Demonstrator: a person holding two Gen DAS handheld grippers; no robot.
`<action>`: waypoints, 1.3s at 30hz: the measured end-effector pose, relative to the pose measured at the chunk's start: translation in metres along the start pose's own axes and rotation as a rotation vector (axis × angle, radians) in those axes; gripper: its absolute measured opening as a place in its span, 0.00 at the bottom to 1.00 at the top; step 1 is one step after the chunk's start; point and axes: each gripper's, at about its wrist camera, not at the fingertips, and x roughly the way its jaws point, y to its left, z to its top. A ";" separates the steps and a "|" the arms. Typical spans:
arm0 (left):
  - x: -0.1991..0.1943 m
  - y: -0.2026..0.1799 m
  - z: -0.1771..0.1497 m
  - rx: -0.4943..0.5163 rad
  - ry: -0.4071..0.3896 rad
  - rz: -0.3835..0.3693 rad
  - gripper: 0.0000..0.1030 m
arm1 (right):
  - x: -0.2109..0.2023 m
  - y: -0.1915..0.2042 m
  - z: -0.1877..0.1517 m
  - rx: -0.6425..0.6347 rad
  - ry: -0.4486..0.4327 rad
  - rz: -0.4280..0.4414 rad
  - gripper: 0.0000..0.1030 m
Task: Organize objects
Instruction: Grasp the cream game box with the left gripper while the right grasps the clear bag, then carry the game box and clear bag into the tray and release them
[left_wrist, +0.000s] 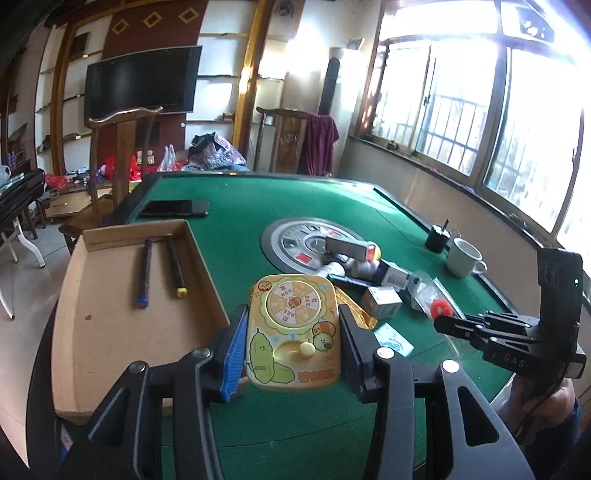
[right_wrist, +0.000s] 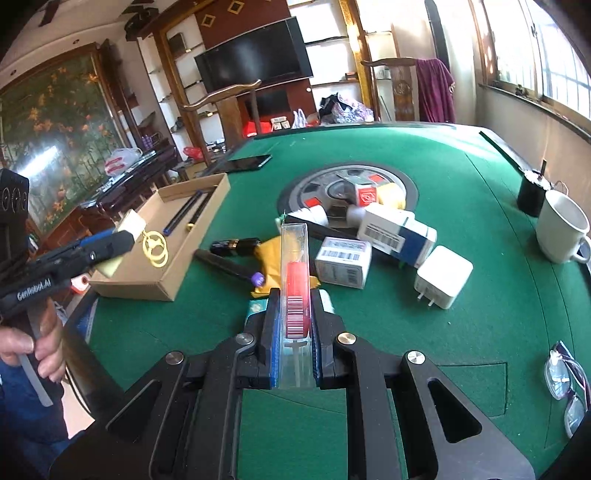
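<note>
**Asker:** Grippers first, please; what does each one have?

**Describer:** Left gripper (left_wrist: 291, 332) has its jaws partway apart, pressed on the two long sides of a yellow toy case (left_wrist: 293, 328) printed with a spinner wheel and cartoon fruit; a gold ring charm (right_wrist: 155, 247) dangles from it. Right gripper (right_wrist: 293, 332) is squeezed nearly closed on a slim clear packet (right_wrist: 294, 280) with a red insert; the packet's long axis runs straight out along the fingers.

**Asker:** Where does the cardboard tray lie from each?

**Describer:** The cardboard tray (left_wrist: 207, 258) sits at the table's (right_wrist: 461, 314) left edge, reaching toward the far left corner where a black phone (left_wrist: 173, 207) lies; two pens (left_wrist: 160, 271) rest inside it, long axes running from the near side to the far side. From the left gripper the tray is just to the left, its right wall beside the blue pad; from the right gripper it is well off to the left, with the left gripper in between.

**Asker:** So which hand is nearer?

**Describer:** The left, clearly; I judge its case goes in first, by a short sideways carry over the wall. The remaining clutter of boxes (right_wrist: 345, 262) and a white charger (right_wrist: 443, 280) lies around the table's centre.
</note>
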 end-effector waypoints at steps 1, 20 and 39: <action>-0.003 0.003 0.002 -0.004 -0.012 0.009 0.45 | -0.001 0.004 0.001 -0.007 -0.002 0.005 0.12; -0.030 0.095 0.010 -0.164 -0.079 0.153 0.45 | 0.032 0.098 0.030 -0.152 0.058 0.157 0.12; 0.003 0.156 0.034 -0.194 0.023 0.221 0.45 | 0.111 0.159 0.088 -0.132 0.175 0.252 0.12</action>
